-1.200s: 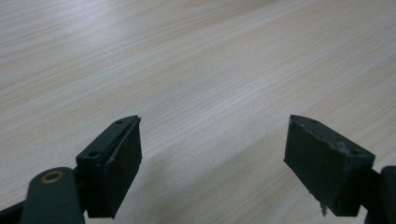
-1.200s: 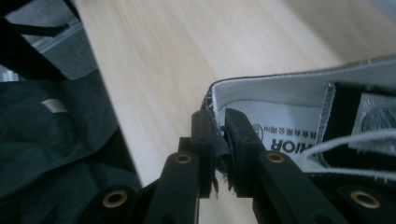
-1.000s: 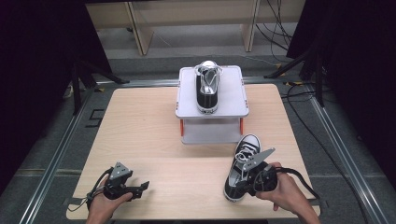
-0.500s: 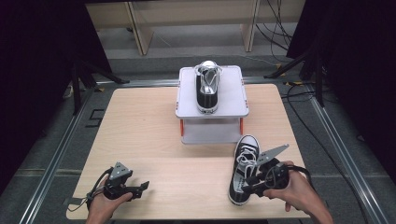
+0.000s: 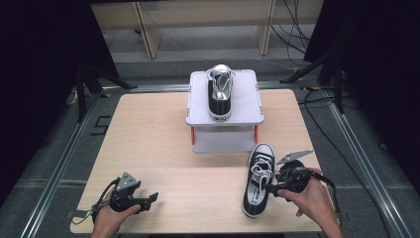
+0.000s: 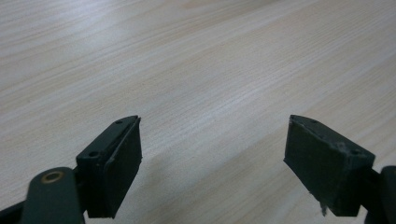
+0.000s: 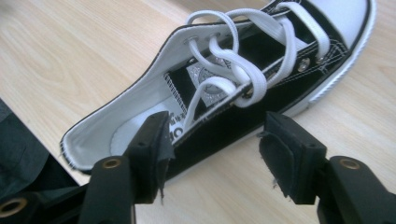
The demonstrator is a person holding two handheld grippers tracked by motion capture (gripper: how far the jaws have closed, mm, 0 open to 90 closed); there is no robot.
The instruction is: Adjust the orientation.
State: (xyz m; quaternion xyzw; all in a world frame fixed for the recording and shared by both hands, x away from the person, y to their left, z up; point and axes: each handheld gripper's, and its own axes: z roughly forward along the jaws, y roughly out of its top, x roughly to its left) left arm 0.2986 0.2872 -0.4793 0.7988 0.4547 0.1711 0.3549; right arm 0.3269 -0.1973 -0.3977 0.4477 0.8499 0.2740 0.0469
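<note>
Since a second ago your right gripper [image 5: 271, 187] has slid, with the black sneaker [image 5: 258, 181], a little toward the near edge of the table [image 5: 153, 144], and the shoe's toe now points more squarely at the stand; your left gripper [image 5: 148, 200] has not shifted.

Nearest you, the left gripper rests low over bare wood at the near left, its fingers [image 6: 114, 163] spread wide with nothing between them.

At the near right, the right gripper's fingers [image 7: 154, 149] stand apart astride the sneaker's side wall: one is inside the collar against the white lining, the other outside and clear of the black canvas. You don't have a clamp on it yet. If you lift now, the shoe will simply stay on the table. If you close on canvas alone, the soft wall will probably fold and the heavy toe will droop and swing. The white laces [image 7: 243, 70] loop just ahead of the inner finger, so a forward nudge could snag one. The heel also sits close to the table's near edge, and a backward drag could tip it off.

Farther off, the white stand [image 5: 247, 99] already holds the second sneaker [image 5: 219, 91] in the middle of its top plate. You have free room only to either side of it, so a drooping toe could knock that shoe askew or catch the plate's rim.
</note>
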